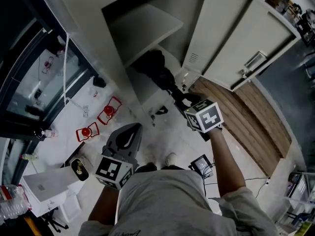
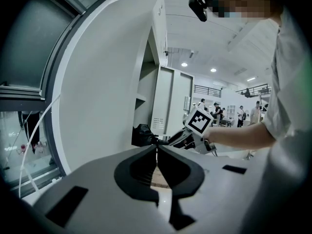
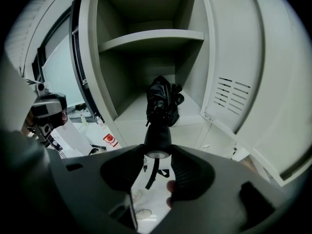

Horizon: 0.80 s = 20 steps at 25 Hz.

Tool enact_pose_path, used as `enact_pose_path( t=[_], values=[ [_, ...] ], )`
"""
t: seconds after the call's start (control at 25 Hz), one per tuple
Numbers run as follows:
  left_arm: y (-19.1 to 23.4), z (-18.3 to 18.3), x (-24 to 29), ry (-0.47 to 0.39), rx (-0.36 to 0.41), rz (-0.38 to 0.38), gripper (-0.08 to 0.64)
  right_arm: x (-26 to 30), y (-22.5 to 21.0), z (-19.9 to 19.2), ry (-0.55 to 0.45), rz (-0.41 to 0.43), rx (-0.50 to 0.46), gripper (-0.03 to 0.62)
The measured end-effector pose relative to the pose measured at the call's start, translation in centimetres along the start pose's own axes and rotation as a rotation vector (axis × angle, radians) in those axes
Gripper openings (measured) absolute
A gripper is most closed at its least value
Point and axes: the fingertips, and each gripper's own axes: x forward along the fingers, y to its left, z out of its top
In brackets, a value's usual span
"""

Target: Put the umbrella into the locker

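Observation:
A black folded umbrella (image 3: 164, 100) lies with its canopy on the floor of the open locker's lower compartment (image 3: 141, 112), below the shelf (image 3: 151, 37). Its handle (image 3: 157, 139) sticks out toward me. My right gripper (image 3: 158, 150) is shut on the end of that handle, with a wrist strap hanging below. In the head view the right gripper (image 1: 179, 98) reaches to the locker mouth, and the umbrella (image 1: 153, 67) sits just inside. My left gripper (image 2: 157, 148) is shut on nothing and is held back, low and left (image 1: 129, 132).
The locker door (image 1: 236, 38) stands open to the right. A glass wall (image 1: 29, 77) borders the left. Two red objects (image 1: 109, 111) sit on the white floor, with white boxes (image 1: 49, 183) near my left. Wood flooring (image 1: 248, 119) lies to the right.

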Motion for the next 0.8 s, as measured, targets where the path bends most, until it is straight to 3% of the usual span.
enact_pose_path(
  t=[0.8],
  values=[
    [0.8,0.2,0.4,-0.008,-0.011,0.002,0.020,-0.1,-0.7,2.9,-0.021,-0.030,-0.023,0.187]
  ],
)
